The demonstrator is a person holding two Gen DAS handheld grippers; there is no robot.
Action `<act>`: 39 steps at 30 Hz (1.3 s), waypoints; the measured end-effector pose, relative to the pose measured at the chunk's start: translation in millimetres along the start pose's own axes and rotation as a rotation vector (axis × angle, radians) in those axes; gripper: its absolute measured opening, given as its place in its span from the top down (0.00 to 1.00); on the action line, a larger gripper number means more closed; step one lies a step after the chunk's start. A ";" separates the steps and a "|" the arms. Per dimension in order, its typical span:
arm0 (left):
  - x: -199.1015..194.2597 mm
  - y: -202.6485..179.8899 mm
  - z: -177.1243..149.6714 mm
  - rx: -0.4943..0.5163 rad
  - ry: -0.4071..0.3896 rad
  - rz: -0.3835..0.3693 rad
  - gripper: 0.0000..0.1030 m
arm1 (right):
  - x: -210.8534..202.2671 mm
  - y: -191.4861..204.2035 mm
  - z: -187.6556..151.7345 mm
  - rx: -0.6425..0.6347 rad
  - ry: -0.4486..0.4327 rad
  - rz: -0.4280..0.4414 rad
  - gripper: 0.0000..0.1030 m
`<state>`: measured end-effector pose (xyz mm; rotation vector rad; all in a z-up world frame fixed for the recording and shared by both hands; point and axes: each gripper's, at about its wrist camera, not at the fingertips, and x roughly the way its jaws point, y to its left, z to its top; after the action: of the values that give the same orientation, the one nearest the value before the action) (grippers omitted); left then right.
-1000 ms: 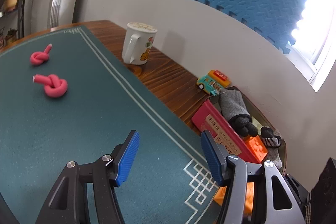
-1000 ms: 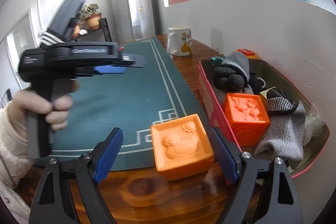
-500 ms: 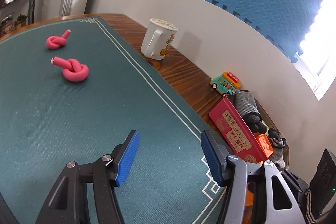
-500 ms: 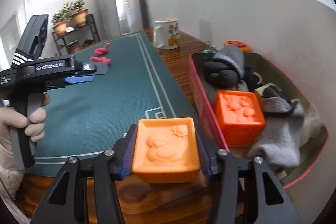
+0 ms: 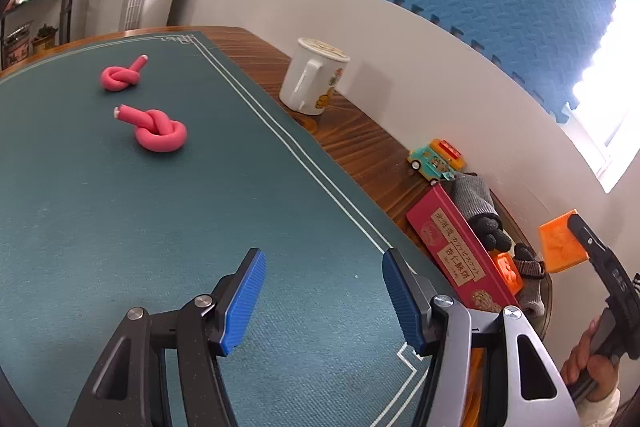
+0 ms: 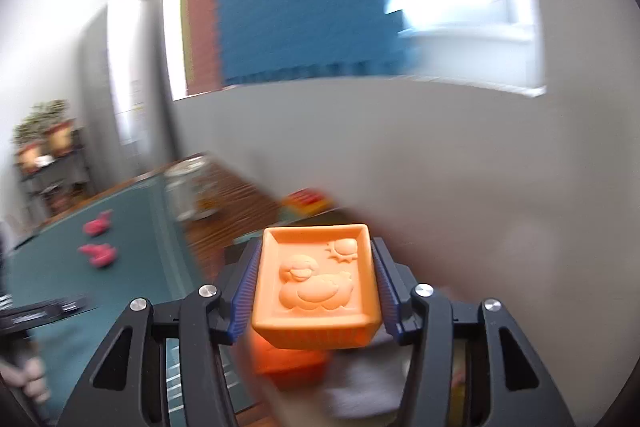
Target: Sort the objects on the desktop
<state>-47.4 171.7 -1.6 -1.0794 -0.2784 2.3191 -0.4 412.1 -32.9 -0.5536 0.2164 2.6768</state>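
Note:
My right gripper (image 6: 316, 287) is shut on an orange duck block (image 6: 316, 283) and holds it up in the air above the red box; the view is blurred. In the left wrist view the block (image 5: 560, 243) hangs over the red box (image 5: 452, 251), which holds grey gloves (image 5: 476, 199) and another orange block (image 5: 510, 269). My left gripper (image 5: 324, 299) is open and empty above the green mat (image 5: 120, 207). Two pink knotted ropes (image 5: 160, 131) (image 5: 120, 77) lie on the mat's far left.
A white mug (image 5: 312, 81) stands on the wooden table (image 5: 360, 147) by the wall. A teal and orange toy bus (image 5: 436, 159) sits just behind the red box. The wall runs close along the table's right side.
My right gripper closed on the orange duck block and lifted it off the table, up over the red box. My left gripper drew back along the mat.

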 end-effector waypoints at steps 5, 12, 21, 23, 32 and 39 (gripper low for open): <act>2.7 14.7 1.1 -0.060 -0.001 0.032 0.31 | -18.5 -0.7 -2.5 -0.025 -0.067 -0.072 0.15; 7.2 26.8 2.4 -0.107 0.013 0.059 0.31 | -32.7 38.5 -4.3 -0.041 -0.113 0.049 0.15; -16.2 71.6 16.4 -0.217 -0.042 0.135 0.30 | -17.3 110.3 -31.7 -0.074 -0.001 0.297 0.15; -22.0 85.1 20.0 -0.252 -0.054 0.159 0.30 | -11.9 120.8 -36.9 -0.072 0.021 0.331 0.15; -39.2 123.9 37.6 -0.290 -0.088 0.257 0.30 | 23.0 156.2 -43.7 -0.065 0.135 0.427 0.15; -20.5 148.7 72.5 -0.243 -0.101 0.327 0.30 | 50.0 175.8 -42.9 -0.049 0.178 0.463 0.15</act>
<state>-151.2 41.3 -1.4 -1.2001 -0.4623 2.6895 -99.8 260.0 -80.2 -0.8482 0.3694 3.0830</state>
